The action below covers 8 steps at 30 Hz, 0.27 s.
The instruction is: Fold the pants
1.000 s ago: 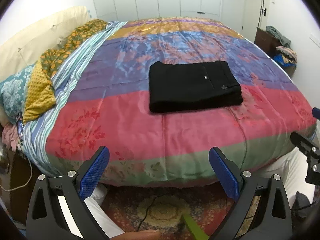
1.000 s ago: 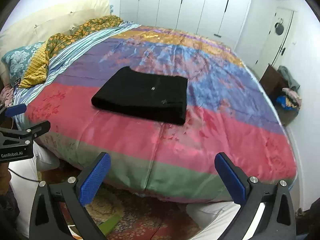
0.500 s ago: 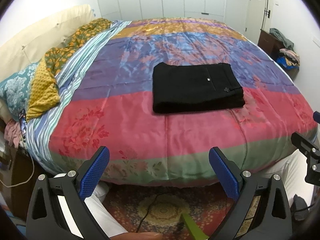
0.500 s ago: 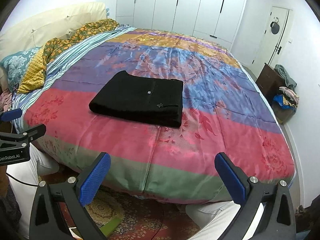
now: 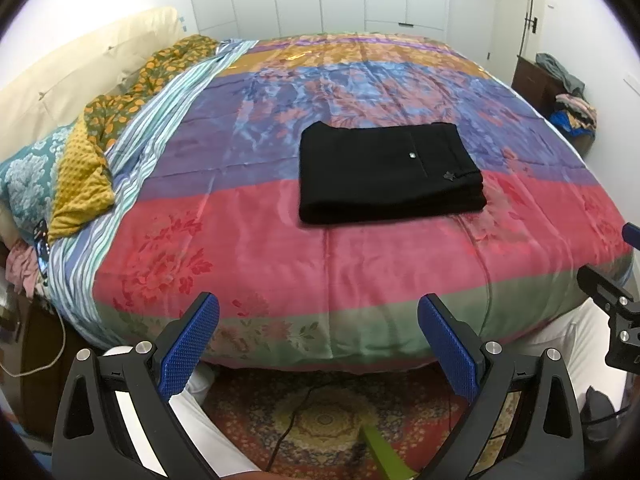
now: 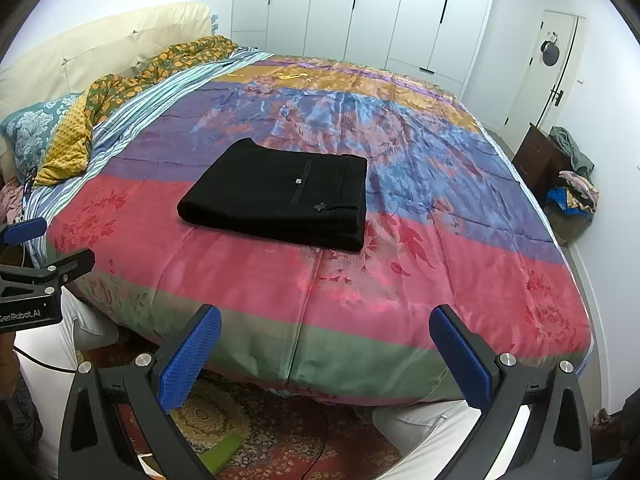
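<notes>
The black pants (image 5: 386, 172) lie folded into a neat flat rectangle in the middle of the bed, on the striped quilt (image 5: 280, 248). They also show in the right wrist view (image 6: 280, 196), with a small button facing up. My left gripper (image 5: 318, 344) is open and empty, held back beyond the foot of the bed, above the rug. My right gripper (image 6: 324, 354) is open and empty too, also off the bed's front edge. Neither touches the pants.
Pillows and a yellow blanket (image 5: 80, 176) lie at the bed's left side. A patterned rug (image 5: 320, 420) with a cable covers the floor below. A dark cabinet with piled clothes (image 6: 568, 176) stands at the right wall. White wardrobe doors (image 6: 360, 12) are behind the bed.
Both grippers have drawn slightly back and up from the bed, so the view is a little higher. The pants have not moved. Both stay open.
</notes>
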Tool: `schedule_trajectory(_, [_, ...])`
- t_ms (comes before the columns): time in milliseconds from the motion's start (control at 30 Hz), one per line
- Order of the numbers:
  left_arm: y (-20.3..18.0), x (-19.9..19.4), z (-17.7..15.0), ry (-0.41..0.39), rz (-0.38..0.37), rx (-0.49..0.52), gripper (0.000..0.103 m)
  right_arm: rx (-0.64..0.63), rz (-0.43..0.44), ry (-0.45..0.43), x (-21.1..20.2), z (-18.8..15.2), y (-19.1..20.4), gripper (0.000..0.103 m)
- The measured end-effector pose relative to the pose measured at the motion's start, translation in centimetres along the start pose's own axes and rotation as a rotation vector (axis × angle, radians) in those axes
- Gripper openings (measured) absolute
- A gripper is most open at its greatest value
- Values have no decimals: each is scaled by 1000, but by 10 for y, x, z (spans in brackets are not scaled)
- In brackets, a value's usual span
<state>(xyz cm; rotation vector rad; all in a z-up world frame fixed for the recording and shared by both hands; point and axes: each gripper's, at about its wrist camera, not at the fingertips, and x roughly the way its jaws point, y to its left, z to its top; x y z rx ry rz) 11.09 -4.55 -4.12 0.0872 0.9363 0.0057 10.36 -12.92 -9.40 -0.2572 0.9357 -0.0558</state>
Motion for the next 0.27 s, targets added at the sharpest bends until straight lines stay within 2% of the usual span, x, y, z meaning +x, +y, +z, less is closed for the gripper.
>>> schedule_trajectory(267, [-3, 0, 1, -11, 6, 11, 100, 5, -3, -7, 1, -1, -2, 103])
